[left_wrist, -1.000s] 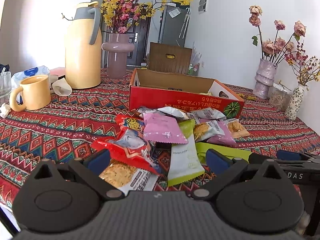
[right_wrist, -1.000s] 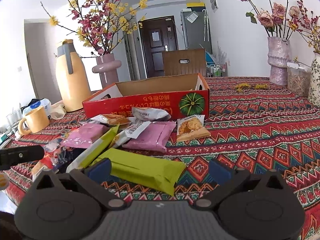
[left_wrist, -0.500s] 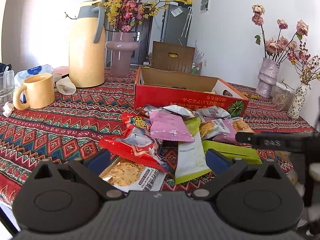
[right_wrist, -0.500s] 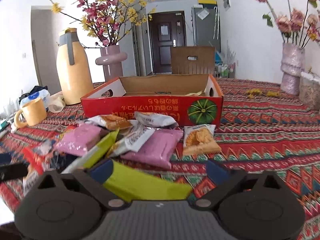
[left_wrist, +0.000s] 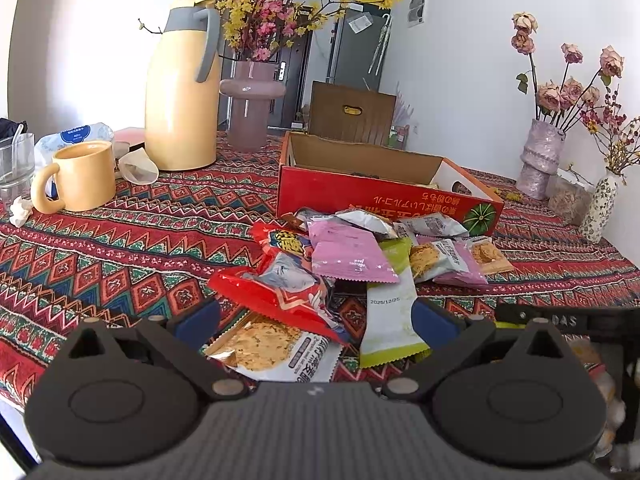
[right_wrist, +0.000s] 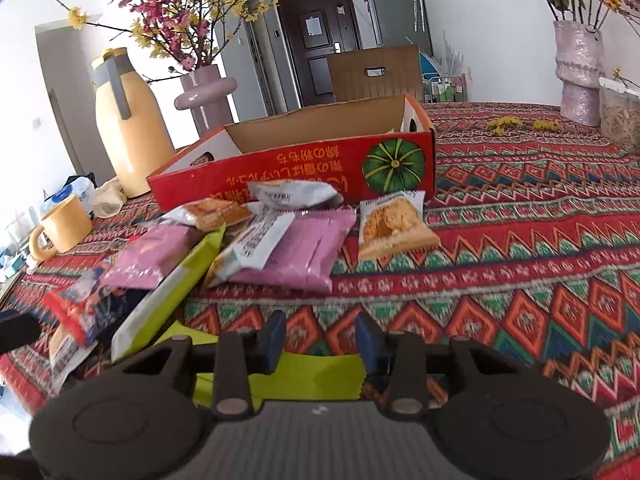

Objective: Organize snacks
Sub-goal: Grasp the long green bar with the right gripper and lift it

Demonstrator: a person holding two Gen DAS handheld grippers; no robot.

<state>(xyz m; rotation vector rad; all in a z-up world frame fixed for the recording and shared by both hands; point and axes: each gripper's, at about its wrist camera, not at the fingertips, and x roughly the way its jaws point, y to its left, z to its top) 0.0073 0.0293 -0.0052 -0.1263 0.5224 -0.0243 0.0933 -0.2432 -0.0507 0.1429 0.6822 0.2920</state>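
Note:
A heap of snack packets (left_wrist: 352, 256) lies on the patterned tablecloth in front of an open red cardboard box (left_wrist: 384, 196). My left gripper (left_wrist: 316, 320) is open and hovers low over a white cracker packet (left_wrist: 276, 348) and a red packet (left_wrist: 276, 292). In the right wrist view the same box (right_wrist: 296, 168) stands behind the heap. My right gripper (right_wrist: 320, 342) has its jaws closing, with a lime-green packet (right_wrist: 316, 376) lying between them. I see no clear pressing of the pads on it. The right gripper's black body (left_wrist: 560, 320) shows at the left wrist view's right edge.
A yellow jug (left_wrist: 180, 92), a yellow mug (left_wrist: 80, 176) and a pink vase of blossoms (left_wrist: 250, 100) stand at the back left. Vases of dried roses (left_wrist: 540, 156) line the right wall. A wooden chair back (left_wrist: 352, 112) rises behind the box.
The right gripper's jaws have narrowed from wide open to close around the lime-green packet, and it has moved forward over it. The left gripper has stayed where it was.

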